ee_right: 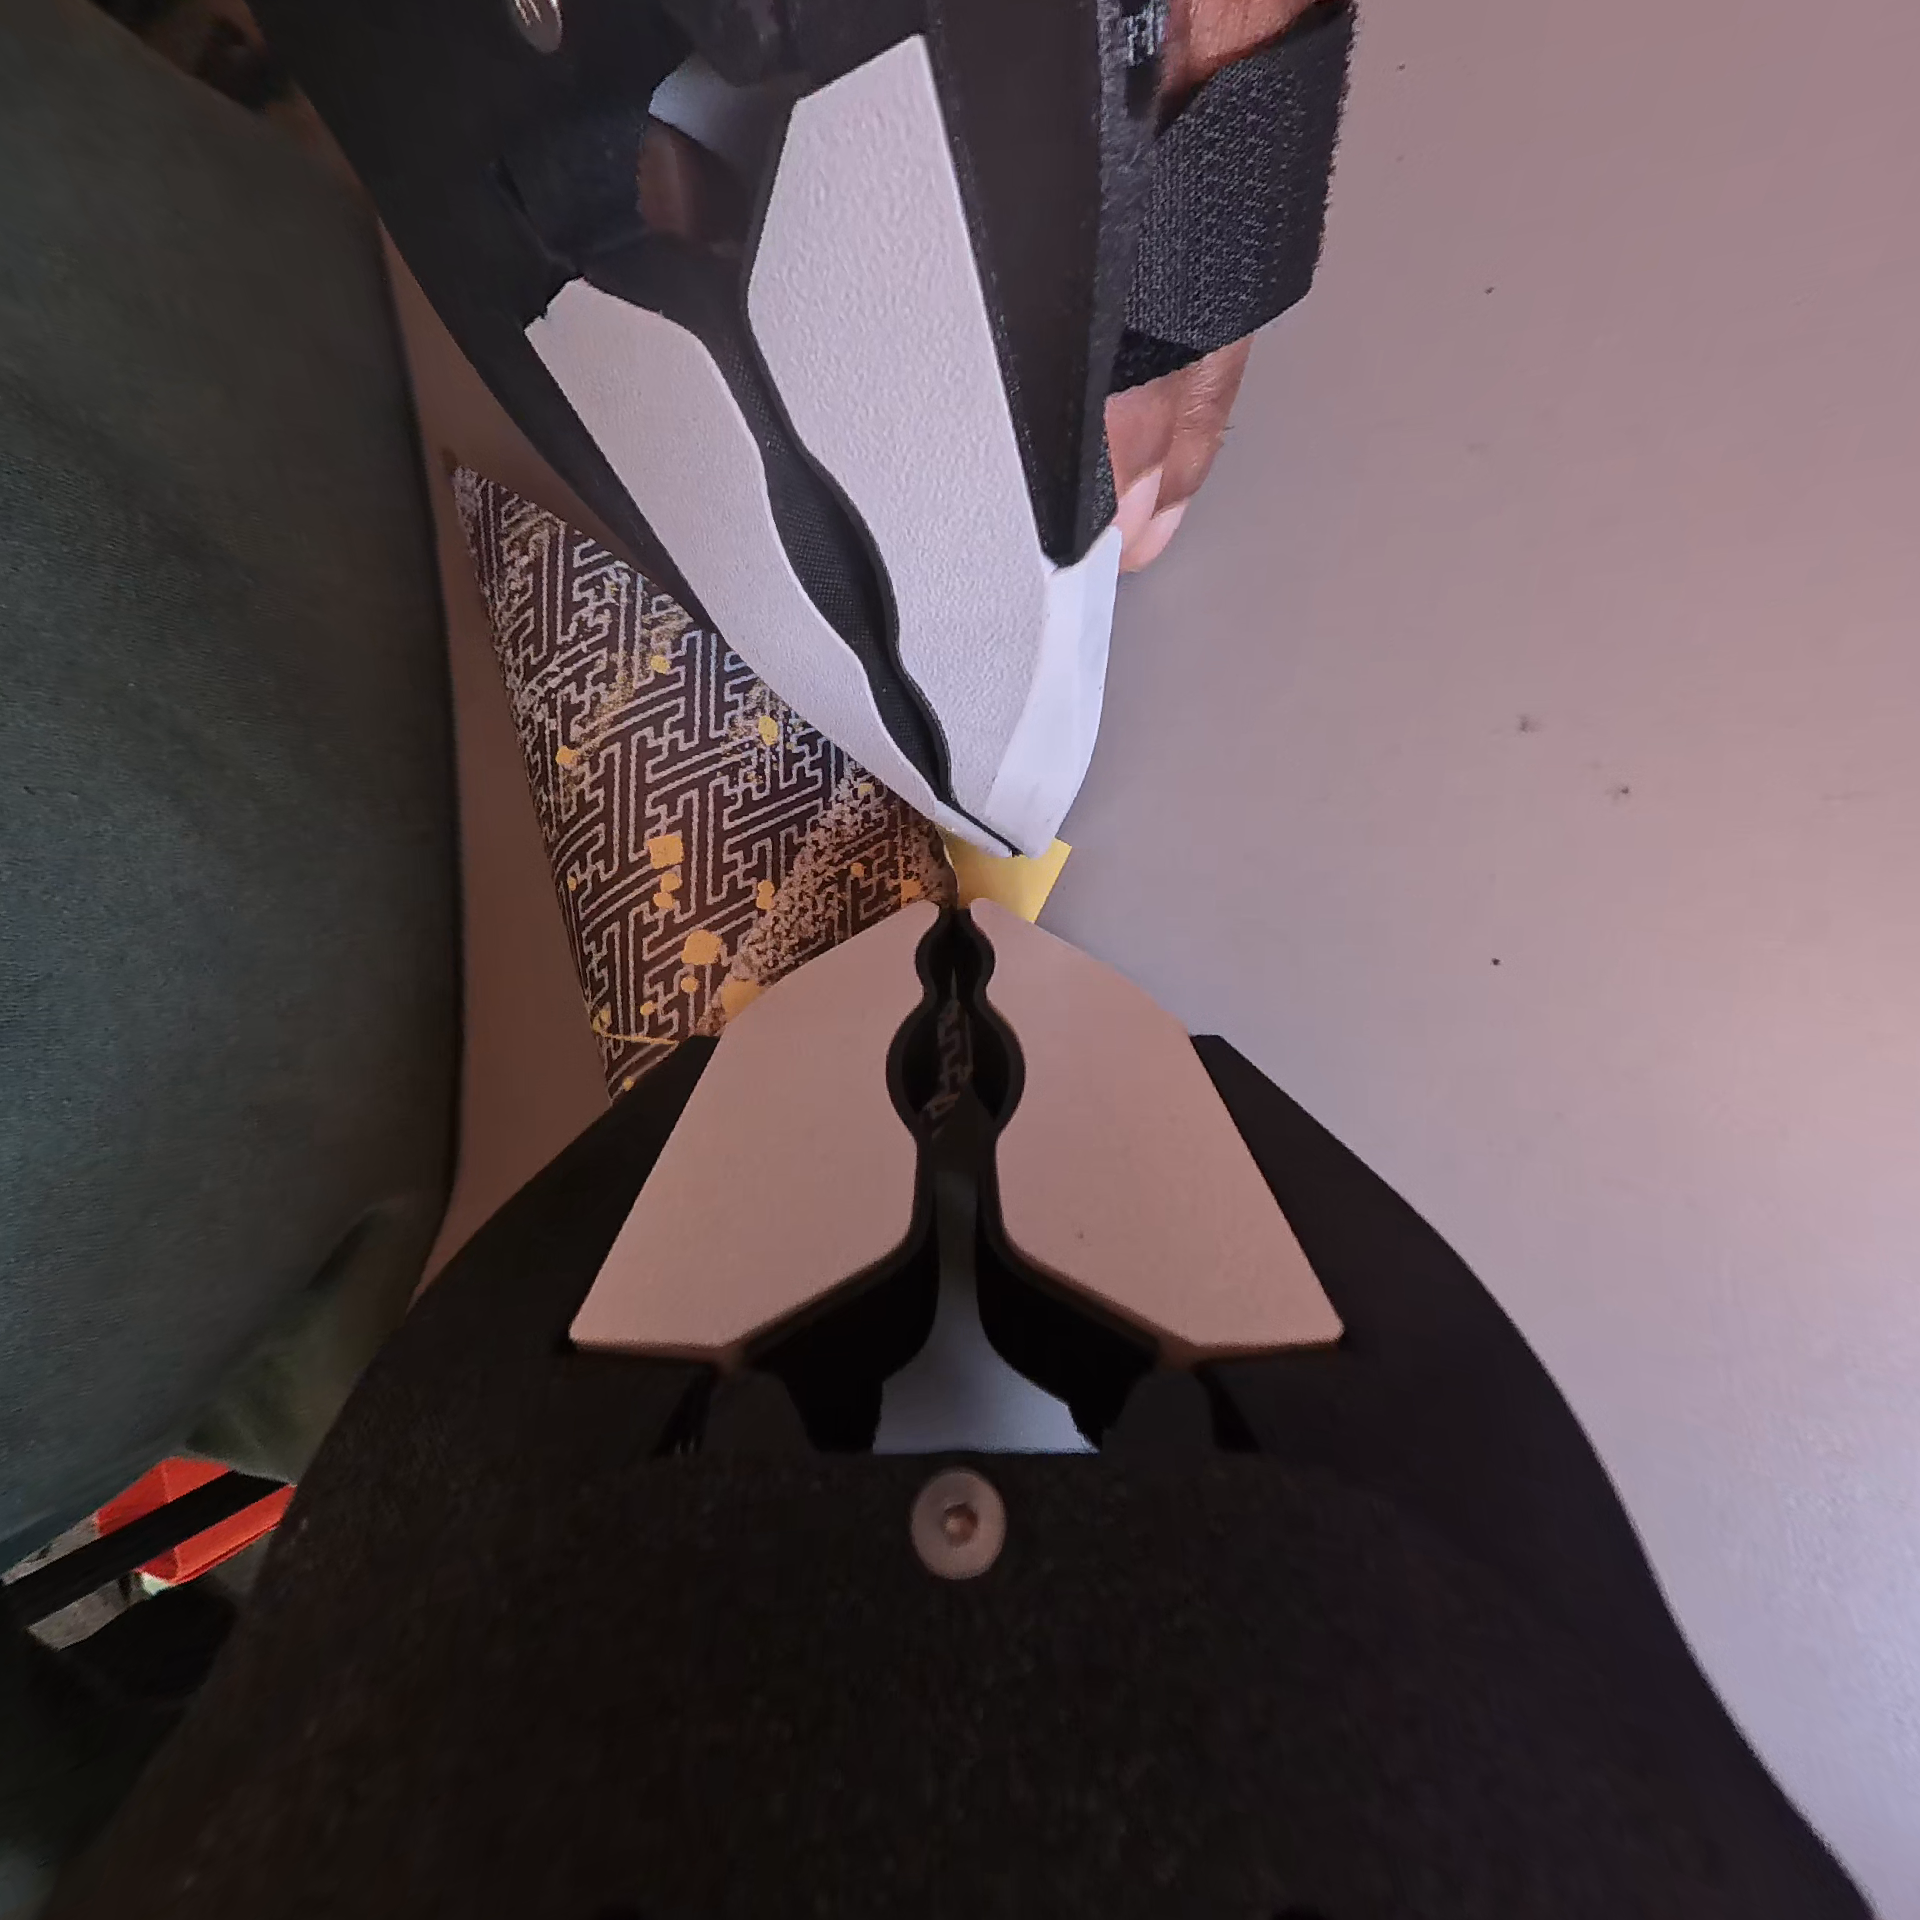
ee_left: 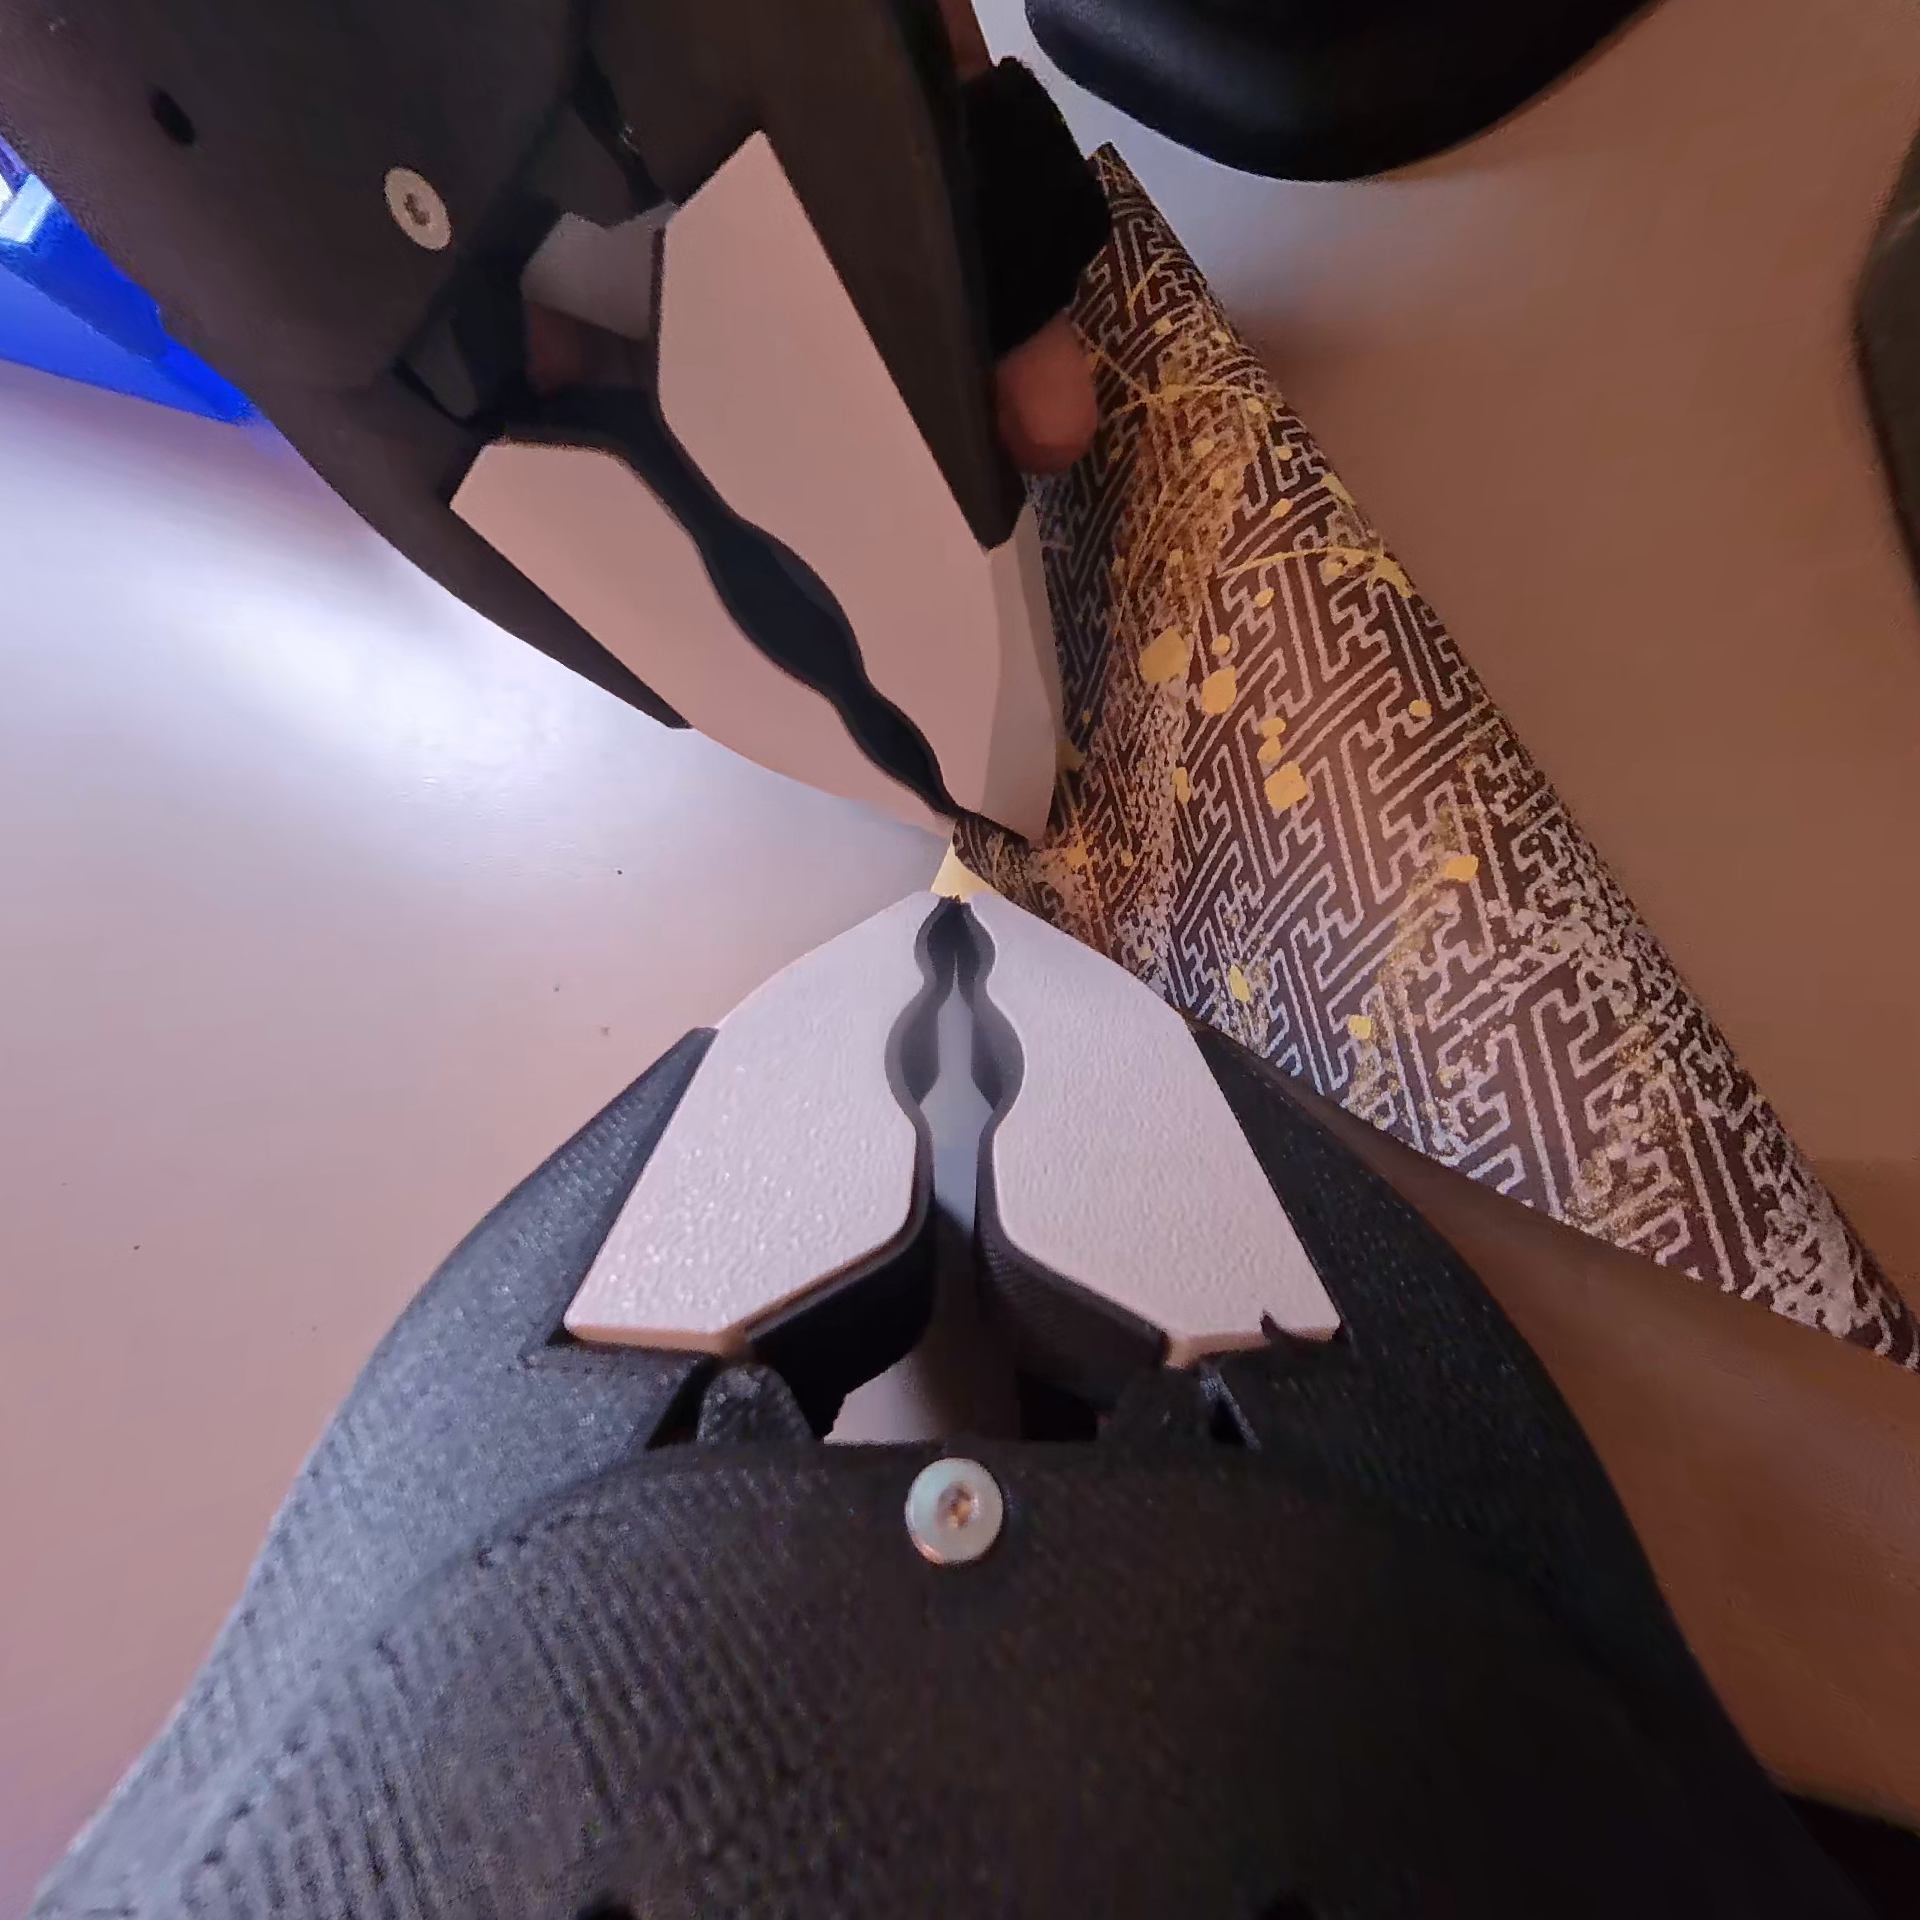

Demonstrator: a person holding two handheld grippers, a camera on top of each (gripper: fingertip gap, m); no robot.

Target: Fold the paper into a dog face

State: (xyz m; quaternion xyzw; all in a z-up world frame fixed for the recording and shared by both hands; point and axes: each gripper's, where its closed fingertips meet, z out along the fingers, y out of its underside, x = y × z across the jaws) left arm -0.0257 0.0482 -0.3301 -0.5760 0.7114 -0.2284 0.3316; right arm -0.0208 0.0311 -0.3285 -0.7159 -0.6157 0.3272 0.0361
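The paper is dark with a white maze pattern and gold splashes, and its underside is yellow. It is a pointed, folded shape, partly lifted off the table. Its tip shows a small yellow flap. My left gripper is shut, its tips at that yellow tip. My right gripper is shut too, and a strip of patterned paper shows in the gap between its fingers. The two grippers meet tip to tip at the paper's corner. In the right wrist view the paper spreads to the left of both grippers.
The pale table extends left of the grippers. A person's dark green clothing is close behind the paper. Hands in black straps hold the grippers. A blue object sits at the far left, and an orange item sits at the table's edge. Both grippers' tips are close together, under 4 cm apart.
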